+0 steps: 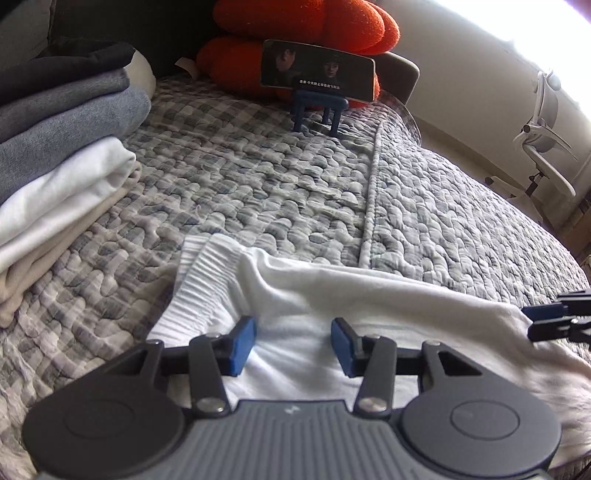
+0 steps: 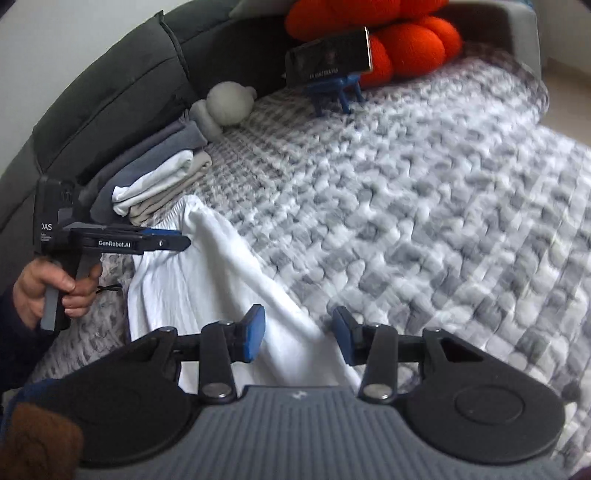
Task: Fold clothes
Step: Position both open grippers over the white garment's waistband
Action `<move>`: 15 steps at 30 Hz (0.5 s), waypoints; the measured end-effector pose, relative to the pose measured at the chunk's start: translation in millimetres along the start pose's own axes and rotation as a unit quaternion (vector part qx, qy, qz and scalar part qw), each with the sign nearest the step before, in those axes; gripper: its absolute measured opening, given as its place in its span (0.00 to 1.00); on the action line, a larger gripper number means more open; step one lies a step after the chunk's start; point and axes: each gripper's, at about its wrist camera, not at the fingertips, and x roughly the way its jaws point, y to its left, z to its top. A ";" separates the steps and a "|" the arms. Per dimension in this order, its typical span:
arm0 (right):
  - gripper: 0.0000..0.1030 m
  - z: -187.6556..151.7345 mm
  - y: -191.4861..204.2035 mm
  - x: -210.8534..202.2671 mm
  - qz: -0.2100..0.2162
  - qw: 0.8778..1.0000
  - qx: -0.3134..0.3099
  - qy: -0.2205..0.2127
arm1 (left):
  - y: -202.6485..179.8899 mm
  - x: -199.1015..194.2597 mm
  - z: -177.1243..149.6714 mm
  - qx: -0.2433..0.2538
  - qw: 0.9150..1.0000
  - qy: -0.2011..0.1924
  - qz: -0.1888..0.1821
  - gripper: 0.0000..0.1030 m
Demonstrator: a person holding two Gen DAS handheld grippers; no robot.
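Observation:
A white garment (image 1: 295, 280) with a ribbed elastic waistband (image 1: 207, 280) lies flat on the grey checked quilt (image 1: 258, 166). My left gripper (image 1: 293, 343) hovers just above its waistband end, open, with cloth below the blue pads but not pinched. The right gripper (image 1: 532, 323) pokes in at the garment's right end. In the right wrist view, my right gripper (image 2: 299, 336) is open over the white garment's (image 2: 207, 266) long edge, pads apart and not pressing. A hand holds the left gripper (image 2: 181, 240) side-on at the far end.
A stack of folded clothes (image 1: 66, 147) (image 2: 159, 177) sits at the left by the dark sofa back (image 2: 110, 92). A phone on a blue stand (image 1: 317, 70) (image 2: 328, 59) leans against orange cushions (image 1: 306, 22). A white plush toy (image 2: 229, 99) lies behind the stack. An office chair (image 1: 546, 129) stands beyond.

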 end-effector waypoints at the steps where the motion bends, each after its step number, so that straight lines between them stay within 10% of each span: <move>1: 0.46 -1.5 -3.7 1.4 0.021 1.000 0.010 0.004 | 0.3 0.1 -0.1 -0.001 1.000 -0.001 -0.001 0.46; 5: 0.46 -2.5 3.7 3.7 0.074 0.997 0.008 0.008 | 0.5 -0.2 -1.1 -0.008 1.000 -0.005 -0.002 0.46; 15: 0.46 -4.9 31.1 1.8 0.053 0.997 -0.049 0.024 | 1.5 -0.4 -1.2 -0.014 1.000 -0.008 -0.004 0.46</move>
